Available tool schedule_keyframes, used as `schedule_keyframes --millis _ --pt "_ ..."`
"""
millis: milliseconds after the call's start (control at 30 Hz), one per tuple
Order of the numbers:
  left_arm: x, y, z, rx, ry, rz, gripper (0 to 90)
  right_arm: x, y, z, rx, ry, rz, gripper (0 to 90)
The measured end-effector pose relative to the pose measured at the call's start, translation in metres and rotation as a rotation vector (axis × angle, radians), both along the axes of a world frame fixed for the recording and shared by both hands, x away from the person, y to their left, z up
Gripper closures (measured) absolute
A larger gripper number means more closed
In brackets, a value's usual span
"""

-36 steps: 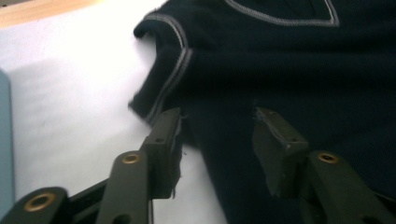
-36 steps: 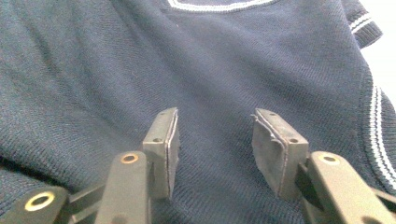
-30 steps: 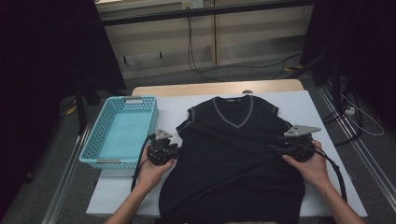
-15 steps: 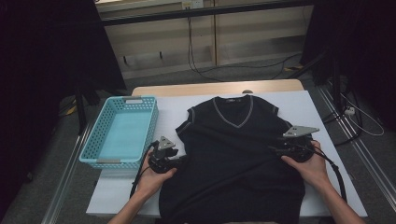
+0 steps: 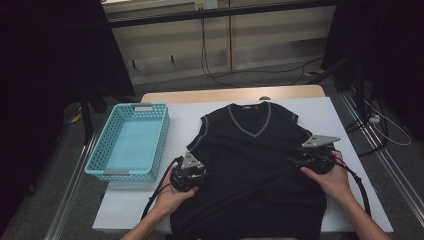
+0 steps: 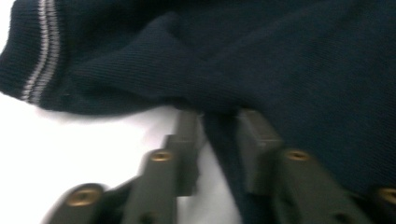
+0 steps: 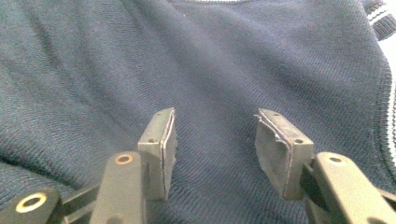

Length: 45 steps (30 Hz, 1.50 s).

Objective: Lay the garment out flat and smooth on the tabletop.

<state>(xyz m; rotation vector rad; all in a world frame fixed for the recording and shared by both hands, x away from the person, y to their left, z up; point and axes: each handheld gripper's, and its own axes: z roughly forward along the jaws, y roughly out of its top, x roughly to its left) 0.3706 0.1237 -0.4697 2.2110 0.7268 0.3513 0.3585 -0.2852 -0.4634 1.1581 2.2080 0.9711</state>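
A dark navy sleeveless V-neck vest [image 5: 255, 160] with grey trim lies flat on the white table [image 5: 125, 205], neck away from me. My left gripper [image 5: 202, 176] is at the vest's left side edge, below the armhole. In the left gripper view its jaws [image 6: 219, 121] have just been closing and now pinch a fold of the vest's [image 6: 280, 56] edge. My right gripper [image 5: 294, 161] rests over the vest's right side. There its jaws [image 7: 215, 135] stand open above the knit [image 7: 140, 56] with nothing between them.
A light blue plastic basket [image 5: 125, 175] stands on the table's left part, just left of the left gripper. Bare white table shows to the right of the vest. Cables trail from both grippers toward the near edge.
My left gripper has moved toward me and to the right, onto the vest's left edge, and its jaws have closed on the fabric. The right gripper has stayed put.
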Motion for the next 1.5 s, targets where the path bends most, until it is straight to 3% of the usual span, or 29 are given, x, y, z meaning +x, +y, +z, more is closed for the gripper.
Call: schedule_keyframes --millis 133,267,333,500,733,800,833,900,1033,1167,1233,1333,1433,1500 --pt "0.000 0.005 0.003 0.010 0.019 0.016 87.6 0.000 0.000 0.000 0.001 0.004 0.000 48.9" --pt "-0.001 0.021 0.005 0.033 0.046 0.084 88.4 -0.001 0.000 0.000 0.006 0.003 0.001 48.8" --pt "-0.001 0.033 0.004 0.009 0.076 0.114 88.4 -0.001 0.000 0.000 0.007 0.003 0.001 48.8" --pt "-0.009 0.050 0.007 0.041 0.064 0.168 88.4 -0.002 0.000 0.001 0.007 0.002 -0.001 48.8" --pt "-0.022 0.074 0.007 0.036 0.072 0.214 88.2 -0.007 0.000 0.003 0.009 0.004 0.010 48.2" --pt "-0.023 0.071 0.009 0.015 0.067 0.205 84.4 -0.009 0.000 0.004 0.006 0.008 0.016 48.0" --pt "-0.024 0.068 0.010 0.011 0.061 0.187 75.3 -0.011 0.001 0.005 0.010 0.006 0.019 47.7" --pt "-0.026 0.063 0.014 -0.004 0.023 0.149 68.3 -0.016 0.003 0.007 0.019 -0.004 0.029 47.8" --pt "-0.025 0.055 0.020 -0.008 -0.028 0.139 51.1 -0.027 0.009 0.012 0.052 -0.018 0.066 47.3" --pt "-0.023 0.044 0.021 -0.002 -0.064 0.117 42.5 -0.035 0.018 0.013 0.058 -0.014 0.108 47.3" --pt "-0.023 0.037 0.021 -0.004 -0.057 0.098 39.1 -0.039 0.023 0.014 0.058 -0.006 0.131 47.5" --pt "-0.025 0.023 0.021 -0.029 -0.013 0.052 38.8 -0.046 0.030 0.014 0.057 0.005 0.164 47.5" --pt "-0.027 0.005 0.019 -0.024 -0.007 -0.022 39.0 -0.048 0.036 0.009 0.034 0.023 0.194 46.5" --pt "-0.026 -0.001 0.014 -0.005 -0.010 -0.041 40.9 -0.046 0.038 0.006 0.029 0.039 0.207 44.5"
